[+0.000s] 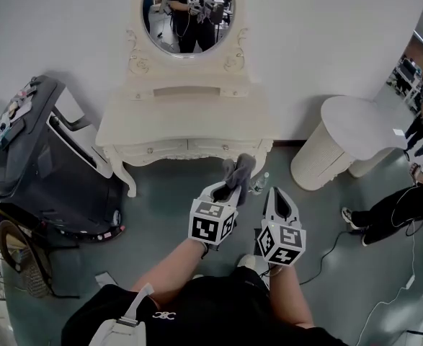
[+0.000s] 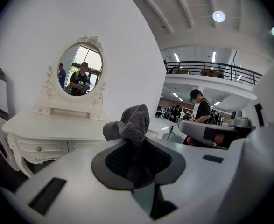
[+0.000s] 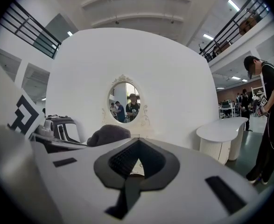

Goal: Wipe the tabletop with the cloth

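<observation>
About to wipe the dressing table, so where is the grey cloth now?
In the head view the grey cloth sticks up from the left hand-held gripper, pinched in its jaws, just in front of the white dressing table.

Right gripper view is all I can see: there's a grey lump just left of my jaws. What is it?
Observer: That's the cloth, clamped between the jaws of the left gripper.
Operator: Is it on the tabletop?
Observer: No. The head view shows it held in the air in front of the dressing table, not touching it.
Operator: And my gripper?
Observer: The right gripper is beside the left, a little nearer the person.
</observation>
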